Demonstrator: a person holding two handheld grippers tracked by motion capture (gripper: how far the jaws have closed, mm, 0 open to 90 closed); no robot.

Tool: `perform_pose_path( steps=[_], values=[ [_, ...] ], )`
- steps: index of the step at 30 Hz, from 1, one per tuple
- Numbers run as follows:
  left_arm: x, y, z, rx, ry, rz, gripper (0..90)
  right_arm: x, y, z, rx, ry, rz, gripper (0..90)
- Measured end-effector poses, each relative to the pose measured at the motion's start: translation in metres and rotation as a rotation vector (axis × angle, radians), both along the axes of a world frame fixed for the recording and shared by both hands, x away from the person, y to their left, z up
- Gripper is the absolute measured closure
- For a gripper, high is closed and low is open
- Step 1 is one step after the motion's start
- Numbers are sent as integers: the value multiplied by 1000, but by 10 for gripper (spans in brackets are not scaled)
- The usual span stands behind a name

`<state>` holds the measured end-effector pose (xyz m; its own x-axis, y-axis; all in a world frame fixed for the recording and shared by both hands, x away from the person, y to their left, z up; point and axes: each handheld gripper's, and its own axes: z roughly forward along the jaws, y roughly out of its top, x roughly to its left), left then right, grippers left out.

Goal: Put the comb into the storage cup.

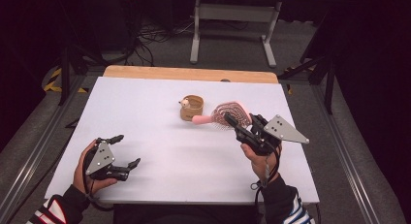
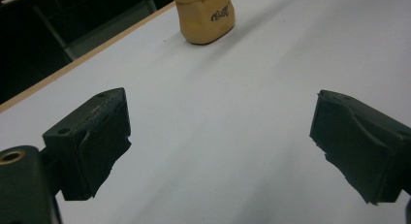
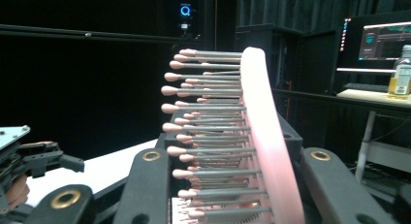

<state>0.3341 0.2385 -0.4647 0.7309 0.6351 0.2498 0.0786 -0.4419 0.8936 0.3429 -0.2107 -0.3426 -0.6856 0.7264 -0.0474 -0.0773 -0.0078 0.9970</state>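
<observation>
We see our right tongs (image 1: pixel 231 121) holding the pink hairbrush (image 1: pixel 231 114) by its head; our left tongs (image 1: pixel 127 150) gape wide over the white desk (image 1: pixel 160 136).

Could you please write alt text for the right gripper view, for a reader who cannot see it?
A pink hairbrush is clamped between the right gripper's black fingers, its grey pink-tipped bristles pointing left. At lower left, the left gripper hovers over the white table against a dark room.

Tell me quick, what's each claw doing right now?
Left claw: open, holding nothing, above the table.
Right claw: shut on the pink hairbrush, gripping its head.
</observation>
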Motion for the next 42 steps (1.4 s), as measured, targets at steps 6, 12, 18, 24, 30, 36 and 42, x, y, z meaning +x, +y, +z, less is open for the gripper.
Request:
perform_pose_path(
  steps=[6, 12, 18, 24, 30, 36, 42],
  values=[
    [0, 7, -2, -17, 20, 12, 79, 4, -5, 7, 6, -29, -30, 623],
    [0, 7, 0, -31, 15, 16, 76, 11, -7, 17, 2, -53, -59, 623],
    [2, 8, 0, -37, 22, 13, 71, 23, -6, 24, -8, -36, -83, 623],
    [1, 7, 0, -33, 14, 16, 77, 36, -3, 29, -1, -31, -105, 623],
    [1, 5, -1, -35, 19, 4, 77, 47, 3, 32, 12, -21, -104, 623],
    [3, 4, -1, -33, 26, 4, 88, 56, 12, 33, 4, -9, -104, 622],
    [2, 2, -2, -45, 31, -5, 83, 61, 22, 32, -18, 1, -112, 621]
  ],
)
